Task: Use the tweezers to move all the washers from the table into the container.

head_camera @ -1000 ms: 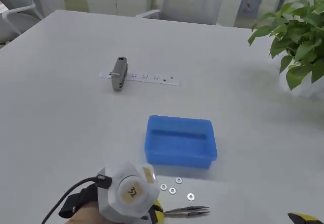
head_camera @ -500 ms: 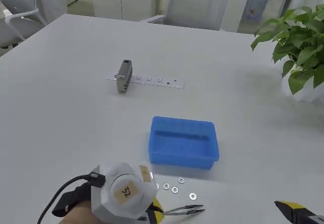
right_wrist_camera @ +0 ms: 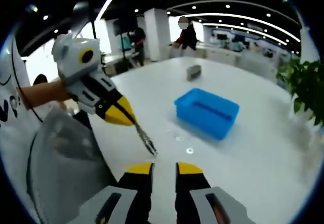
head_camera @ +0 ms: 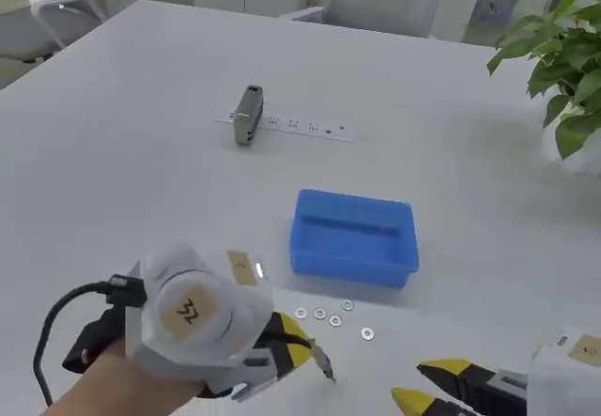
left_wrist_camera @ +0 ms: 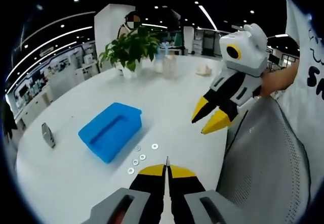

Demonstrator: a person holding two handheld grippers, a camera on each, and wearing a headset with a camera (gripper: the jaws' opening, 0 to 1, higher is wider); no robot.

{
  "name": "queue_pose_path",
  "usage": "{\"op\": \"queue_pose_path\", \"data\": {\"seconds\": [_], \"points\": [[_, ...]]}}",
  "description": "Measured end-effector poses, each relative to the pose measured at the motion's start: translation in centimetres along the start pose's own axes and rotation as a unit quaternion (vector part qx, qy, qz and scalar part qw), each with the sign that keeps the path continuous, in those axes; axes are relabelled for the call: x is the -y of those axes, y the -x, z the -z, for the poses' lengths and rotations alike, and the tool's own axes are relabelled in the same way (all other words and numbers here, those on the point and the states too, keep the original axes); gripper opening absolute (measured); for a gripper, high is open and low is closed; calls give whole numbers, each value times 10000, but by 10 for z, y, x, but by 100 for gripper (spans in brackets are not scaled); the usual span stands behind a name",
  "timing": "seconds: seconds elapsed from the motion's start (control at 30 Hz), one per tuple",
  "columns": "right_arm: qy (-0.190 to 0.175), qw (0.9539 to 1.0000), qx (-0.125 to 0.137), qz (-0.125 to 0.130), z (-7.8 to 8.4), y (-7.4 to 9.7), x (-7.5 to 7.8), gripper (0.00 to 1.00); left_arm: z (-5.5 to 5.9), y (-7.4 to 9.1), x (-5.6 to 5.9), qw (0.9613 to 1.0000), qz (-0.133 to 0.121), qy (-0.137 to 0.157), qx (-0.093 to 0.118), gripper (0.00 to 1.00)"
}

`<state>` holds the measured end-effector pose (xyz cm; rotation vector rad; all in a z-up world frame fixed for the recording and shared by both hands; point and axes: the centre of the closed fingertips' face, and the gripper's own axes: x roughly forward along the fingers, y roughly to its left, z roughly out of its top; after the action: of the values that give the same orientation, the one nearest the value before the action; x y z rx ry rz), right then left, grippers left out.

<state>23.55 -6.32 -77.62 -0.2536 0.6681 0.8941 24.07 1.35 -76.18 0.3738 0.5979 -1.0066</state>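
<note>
The left claw (left_wrist_camera: 167,169) is clamped tight on the tweezers (right_wrist_camera: 144,137), whose thin tips stick out past the yellow jaw ends and point down toward the counter (head_camera: 141,153). In the head view the right claw (right_wrist_camera: 164,169) sits at 4 o'clock from the left one, narrowly parted with nothing between its jaws. Five washers (head_camera: 320,314) lie loose on the counter at 1 o'clock from the tweezer tips, near them but apart. The blue container (head_camera: 355,238) sits just beyond the washers at 12 o'clock. Farther off at 11 o'clock lies a power strip (head_camera: 300,127) carrying a grey plug (head_camera: 248,114).
</note>
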Motion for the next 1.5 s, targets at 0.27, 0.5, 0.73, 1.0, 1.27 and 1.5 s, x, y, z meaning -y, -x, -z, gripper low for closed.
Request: {"op": "queue_pose_path", "data": {"seconds": [0.27, 0.5, 0.73, 1.0, 1.27, 1.5], "points": [[196, 9964, -112, -819, -12, -29, -29, 23, -10, 8, -5, 9999, -65, -83, 123, 0], [548, 9924, -204, -1081, -23, -60, -33, 28, -6, 1, -4, 9998, 55, 49, 184, 0], [1089, 9781, -419, -1724, -17, -82, -46, 4, -3, -3, -7, 9998, 45, 19, 203, 0], [1065, 9826, -204, -1511, -24, -79, -45, 2, 3, -6, 1, 9989, 95, 334, 301, 0], [1261, 9811, -261, -1442, -17, -74, -46, 2, 7, 0, -4, 9987, -71, 424, 272, 0], [1454, 9780, -135, -1491, -21, -67, -52, 2, -12, 6, 4, 9975, 165, 317, 602, 11]]}}
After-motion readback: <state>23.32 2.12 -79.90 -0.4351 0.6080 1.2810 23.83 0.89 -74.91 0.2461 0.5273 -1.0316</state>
